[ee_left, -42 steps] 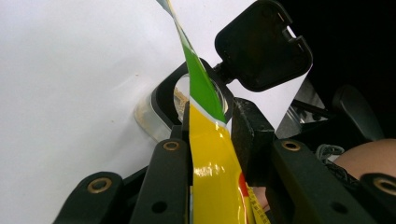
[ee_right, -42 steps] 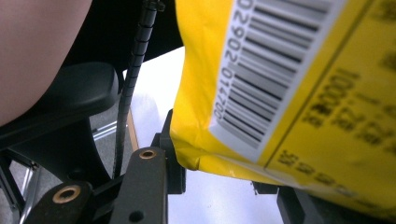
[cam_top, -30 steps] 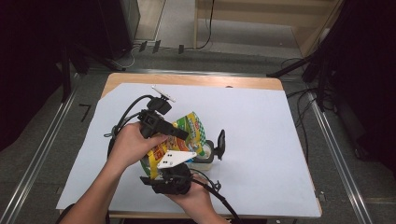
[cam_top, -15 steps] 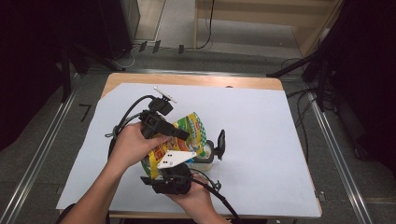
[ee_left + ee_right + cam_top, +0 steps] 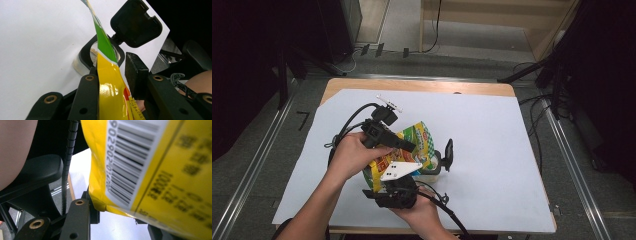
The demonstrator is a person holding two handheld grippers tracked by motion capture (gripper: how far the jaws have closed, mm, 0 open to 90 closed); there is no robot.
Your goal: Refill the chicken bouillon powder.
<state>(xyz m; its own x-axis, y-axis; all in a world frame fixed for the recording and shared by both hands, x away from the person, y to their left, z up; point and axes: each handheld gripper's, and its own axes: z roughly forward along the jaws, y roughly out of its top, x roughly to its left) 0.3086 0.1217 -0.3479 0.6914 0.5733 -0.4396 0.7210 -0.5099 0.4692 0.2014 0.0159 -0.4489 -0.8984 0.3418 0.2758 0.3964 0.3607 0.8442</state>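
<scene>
Yellow bag [image 5: 110, 85] between both grippers' fingers [image 5: 87, 97]

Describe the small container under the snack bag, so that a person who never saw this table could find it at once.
Look at the white sheet covering the table, then at the yellow and green snack bag held between the left gripper and the right gripper. Just right of the bag stands a low clear container. Its black hinged lid, flipped upright, sets it apart.
</scene>
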